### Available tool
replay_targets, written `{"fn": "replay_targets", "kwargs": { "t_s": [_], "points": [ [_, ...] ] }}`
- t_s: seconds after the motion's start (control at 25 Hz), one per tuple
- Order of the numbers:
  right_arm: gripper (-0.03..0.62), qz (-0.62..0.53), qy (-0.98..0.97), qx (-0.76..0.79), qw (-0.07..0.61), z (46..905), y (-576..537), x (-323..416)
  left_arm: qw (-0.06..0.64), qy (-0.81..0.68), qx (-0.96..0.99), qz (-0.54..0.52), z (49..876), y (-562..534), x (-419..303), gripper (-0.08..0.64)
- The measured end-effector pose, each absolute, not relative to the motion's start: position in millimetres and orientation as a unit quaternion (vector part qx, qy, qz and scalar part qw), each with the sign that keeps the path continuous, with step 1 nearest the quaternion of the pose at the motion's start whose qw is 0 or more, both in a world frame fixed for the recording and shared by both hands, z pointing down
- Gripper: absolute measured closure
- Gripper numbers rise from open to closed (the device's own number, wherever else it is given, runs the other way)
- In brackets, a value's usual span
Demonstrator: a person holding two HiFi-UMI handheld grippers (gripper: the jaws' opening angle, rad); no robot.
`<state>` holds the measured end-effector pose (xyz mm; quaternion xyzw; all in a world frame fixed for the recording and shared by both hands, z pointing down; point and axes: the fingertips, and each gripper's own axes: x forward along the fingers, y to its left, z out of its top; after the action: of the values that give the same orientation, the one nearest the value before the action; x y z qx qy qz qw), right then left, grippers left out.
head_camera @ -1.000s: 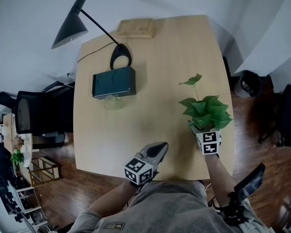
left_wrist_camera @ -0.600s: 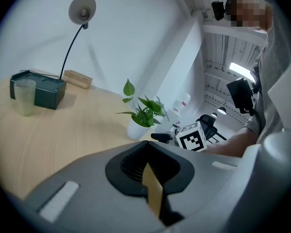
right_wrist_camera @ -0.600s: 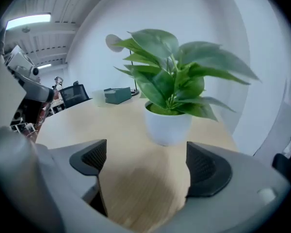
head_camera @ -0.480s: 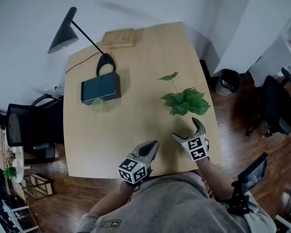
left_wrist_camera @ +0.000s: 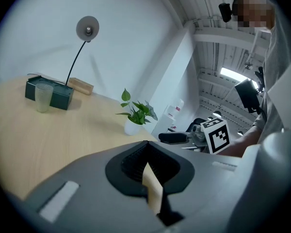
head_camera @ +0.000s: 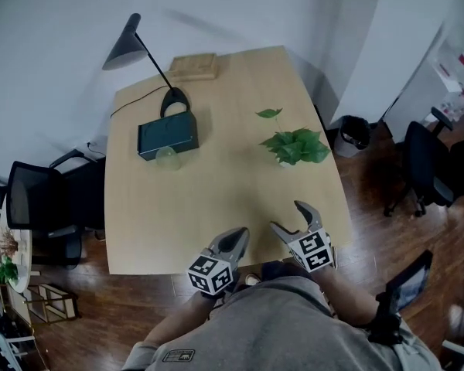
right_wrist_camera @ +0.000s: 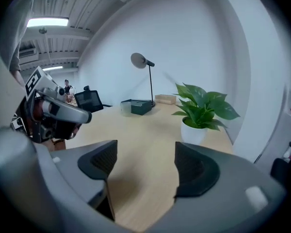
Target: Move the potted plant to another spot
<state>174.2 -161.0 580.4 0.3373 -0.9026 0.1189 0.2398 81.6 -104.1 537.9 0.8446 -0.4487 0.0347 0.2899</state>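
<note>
A second ago the right gripper (head_camera: 288, 215) is down at the pot of the potted plant (head_camera: 295, 146); half a second ago it is already off it with its jaws spread wide. Now it hangs back at the near edge of the table (head_camera: 216, 199), well apart from the plant. Its jaws have just been closing a little, yet they are still apart, with only bare tabletop showing between them. The plant stands upright by itself on the right side of the table, near the right edge, its white pot touching nothing else. The left gripper (head_camera: 233, 239) sits in much the same place as before, at the near edge left of the right one, with its jaws pressed together and holding nothing. Both grippers point forward across the table and tip slightly downward, side by side in front of the person's body, marker cubes toward the person. From the right gripper view the plant is ahead and a little to the right. Across the table from the plant stand a lamp (head_camera: 125, 50), a dark box (head_camera: 168, 136) and a glass (head_camera: 168, 158) just in front of the box.
</note>
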Motion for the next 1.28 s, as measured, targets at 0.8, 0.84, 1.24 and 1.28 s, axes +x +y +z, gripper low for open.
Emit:
{"fn": "replay_targets", "kwargs": {
  "t_s": [0.8, 0.84, 1.24, 1.28],
  "points": [
    [0.428, 0.129, -0.917, 0.323, 0.198, 520, 0, 210, 0.252, -0.445, 0.858, 0.044, 521, 1, 96, 0.569],
    [0.434, 0.126, -0.919, 0.319, 0.194, 519, 1, 209, 0.256, -0.449, 0.855, 0.041, 522, 2, 97, 0.569],
    [0.531, 0.118, -0.933, 0.293, 0.172, 507, 21, 227, 0.255, -0.446, 0.857, 0.033, 517, 20, 157, 0.568],
    [0.54, 0.118, -0.933, 0.295, 0.171, 507, 22, 231, 0.254, -0.444, 0.859, 0.035, 517, 21, 162, 0.568]
  ]
}}
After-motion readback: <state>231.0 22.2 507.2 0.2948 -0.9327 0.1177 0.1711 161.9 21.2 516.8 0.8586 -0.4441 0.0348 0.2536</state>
